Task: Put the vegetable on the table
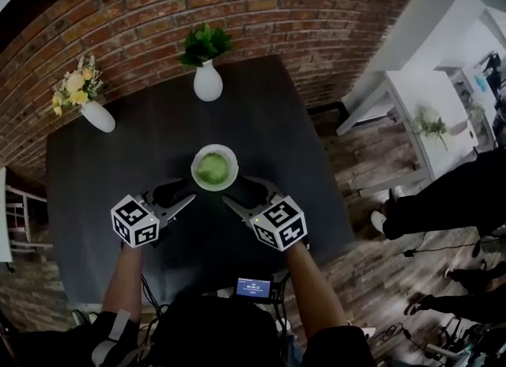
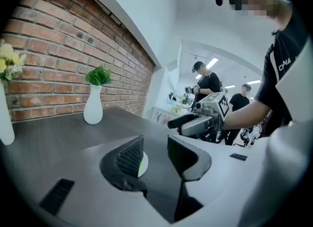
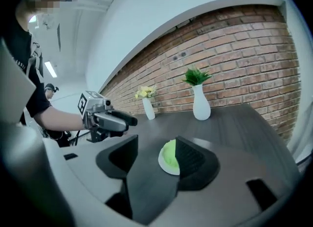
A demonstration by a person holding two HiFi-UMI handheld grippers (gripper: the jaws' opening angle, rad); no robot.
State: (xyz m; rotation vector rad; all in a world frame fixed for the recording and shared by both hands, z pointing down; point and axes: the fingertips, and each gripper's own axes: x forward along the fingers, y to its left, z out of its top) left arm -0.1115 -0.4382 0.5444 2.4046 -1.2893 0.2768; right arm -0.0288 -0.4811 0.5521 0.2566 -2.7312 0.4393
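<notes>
The left gripper [image 1: 183, 196] and the right gripper [image 1: 238, 194] hover side by side over a dark, matte, square surface [image 1: 118, 199], tips angled toward each other. Each carries a white cube printed with black square markers.

Both grippers are open. In the left gripper view the two black pads [image 2: 131, 154] with a fine ribbed texture stand apart with only bare surface between them. The right gripper's wedge-shaped jaws are spread in the same way and hold nothing.

The vegetable [image 1: 213, 168], a pale green, rounded, leafy mound, lies in a shallow, round, smooth white dish [image 1: 228, 154]. The dish sits on the surface just ahead of both grippers, in line with the gap between their tips. In the right gripper view the vegetable shows beyond the jaws, partly hidden behind the right-hand pad. In the left gripper view only a sliver of the dish rim peeks past the left-hand pad.

Farther ahead of the grippers, near the rough red brick wall [image 1: 237, 1], stand two glossy white teardrop-shaped vases. The vase of green leaves [image 1: 208, 82] is straight beyond the dish. The vase of yellow flowers [image 1: 97, 115] is well off to the left gripper's outer side.
</notes>
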